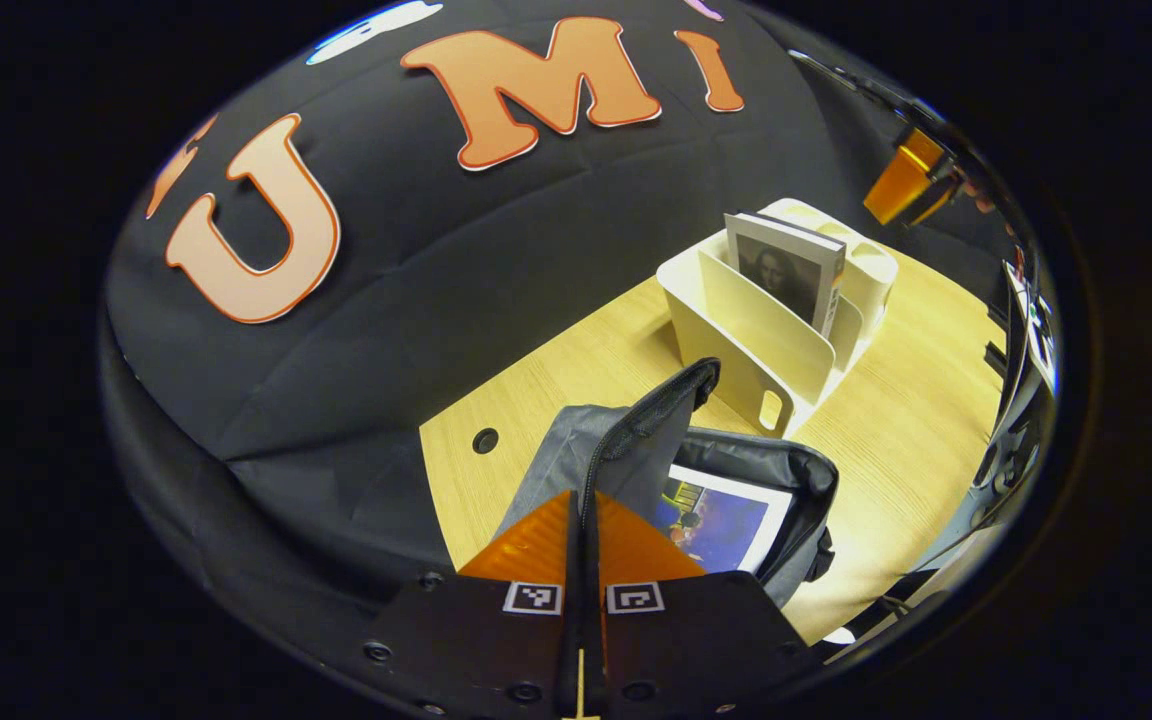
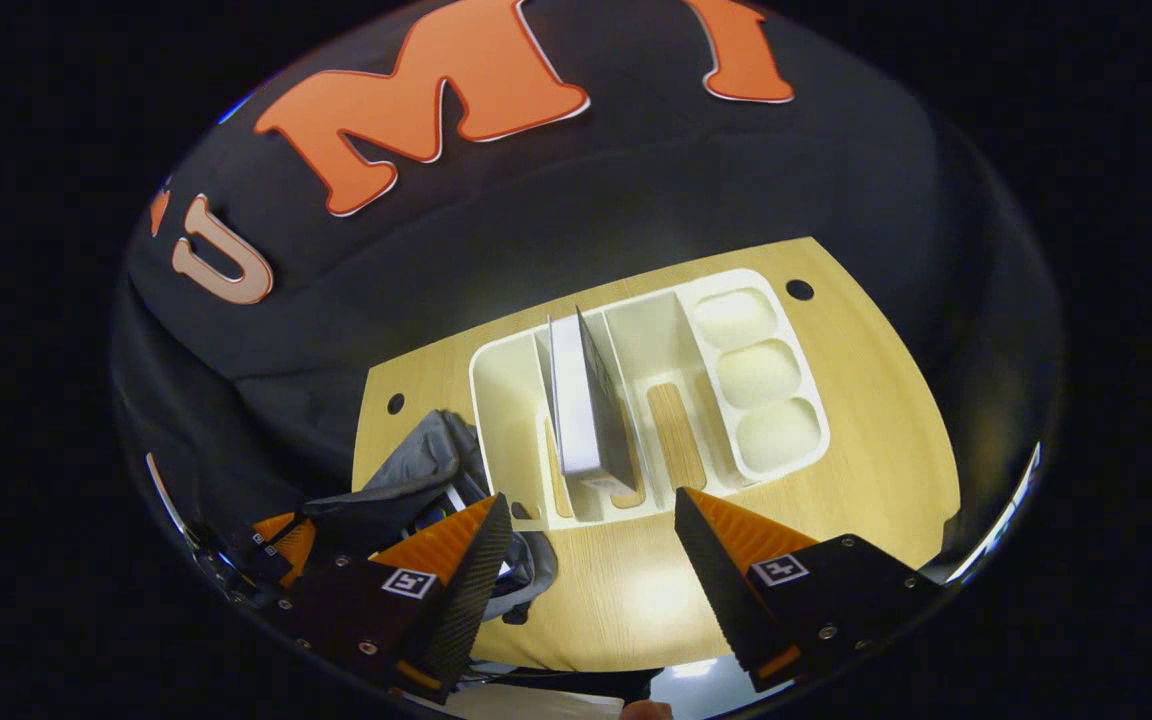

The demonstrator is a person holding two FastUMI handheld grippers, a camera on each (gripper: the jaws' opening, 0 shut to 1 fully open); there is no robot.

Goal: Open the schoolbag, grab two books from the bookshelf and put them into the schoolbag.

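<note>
Right gripper (image 2: 591, 520), jaws released, hangs above upright book (image 2: 586, 410), spine toward jaws; left gripper (image 1: 583, 545) pinches schoolbag (image 1: 656, 430) edge.

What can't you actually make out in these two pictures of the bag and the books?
- Left gripper view: most of the book in the schoolbag is hidden by the bag's walls and flap; a corner of its cover shows.
- Left gripper view: the left gripper is shut on the flap, covering what lies beneath.
- Right gripper view: the standing book in the bookshelf is seen edge-on, so its cover cannot be read.
- Right gripper view: the schoolbag is partly behind the right gripper.
</note>
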